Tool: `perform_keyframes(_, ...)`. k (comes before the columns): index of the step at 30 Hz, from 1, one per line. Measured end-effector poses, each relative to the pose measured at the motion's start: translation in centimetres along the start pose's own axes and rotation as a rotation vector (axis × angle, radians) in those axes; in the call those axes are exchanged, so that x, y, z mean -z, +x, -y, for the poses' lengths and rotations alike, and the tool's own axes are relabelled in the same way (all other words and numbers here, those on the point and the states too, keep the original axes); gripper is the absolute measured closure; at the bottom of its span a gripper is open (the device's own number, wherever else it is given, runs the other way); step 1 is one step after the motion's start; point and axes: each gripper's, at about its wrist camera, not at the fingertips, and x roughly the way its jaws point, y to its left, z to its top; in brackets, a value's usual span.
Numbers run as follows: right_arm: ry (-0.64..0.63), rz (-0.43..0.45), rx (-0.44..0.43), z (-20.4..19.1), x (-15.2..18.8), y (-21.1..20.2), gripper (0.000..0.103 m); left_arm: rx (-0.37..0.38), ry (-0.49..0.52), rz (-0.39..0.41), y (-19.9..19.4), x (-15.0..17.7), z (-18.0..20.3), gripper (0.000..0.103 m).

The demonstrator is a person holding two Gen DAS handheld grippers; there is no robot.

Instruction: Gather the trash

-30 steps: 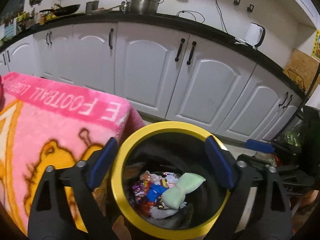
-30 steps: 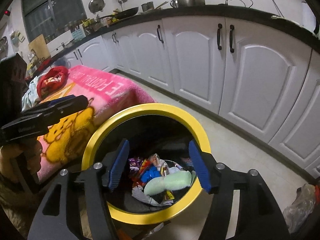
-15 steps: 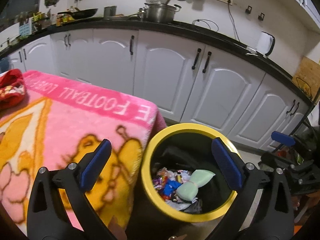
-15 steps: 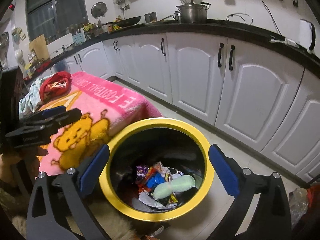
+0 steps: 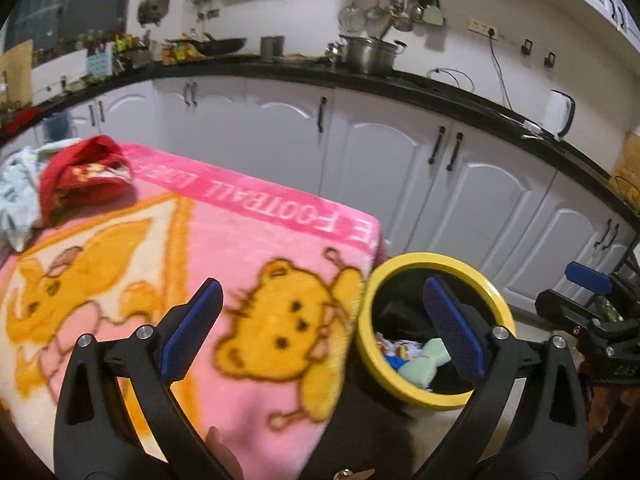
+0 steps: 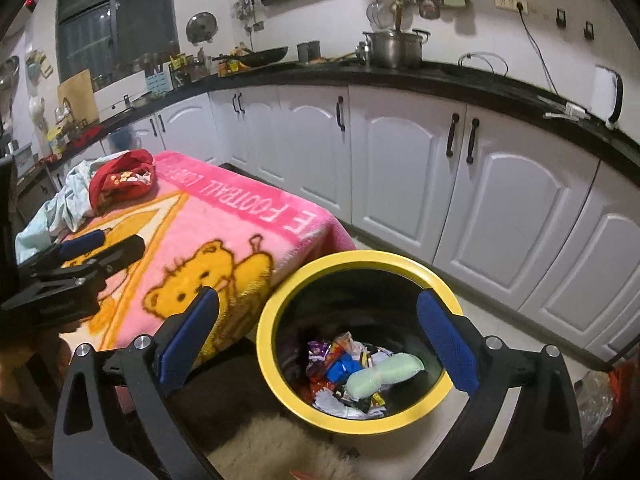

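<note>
A black bin with a yellow rim (image 5: 362, 340) (image 6: 266, 356) stands on the floor beside a table under a pink bear blanket (image 5: 224, 240) (image 6: 224, 220). Inside lie a pale green sponge (image 5: 420, 364) (image 6: 384, 374) and coloured wrappers (image 6: 332, 364). My left gripper (image 5: 320, 332) is open and empty above the blanket's edge, left of the bin; it also shows in the right wrist view (image 6: 86, 246). My right gripper (image 6: 316, 332) is open and empty above the bin; it shows at the right edge of the left wrist view (image 5: 588, 280).
A red cloth (image 5: 84, 178) (image 6: 120, 180) and a pale blue cloth (image 6: 60, 208) lie on the table's far left. White cabinets (image 6: 400, 176) under a black counter run behind. A pale fluffy rug (image 6: 280, 448) lies near the bin.
Both grippers have pulled up and back from the bin. The left one swung left over the blanket. The right one opened wider. The sponge stays in the bin.
</note>
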Motion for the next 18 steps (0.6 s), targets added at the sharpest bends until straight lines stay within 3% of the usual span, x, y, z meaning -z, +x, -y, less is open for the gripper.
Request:
perform_keyframes(5,-0.012,0.058,0.018,-2.1,1.3,-0.9,0.006,-0.031,-0.007,0.049,-2.3,1.0,-1.5,0.011)
perform_keyframes(11,-0.054,0.207,0.068,-4.0,3.3,-2.8,0.006,-0.091,-0.017,0.124,-5.0,3.0,-2.4,0.011)
perform_keyframes(18,-0.036,0.305,0.073,-4.2,6.1,-4.2,0.006,-0.111,0.005,0.212,-6.9,5.7,-2.4,0.011)
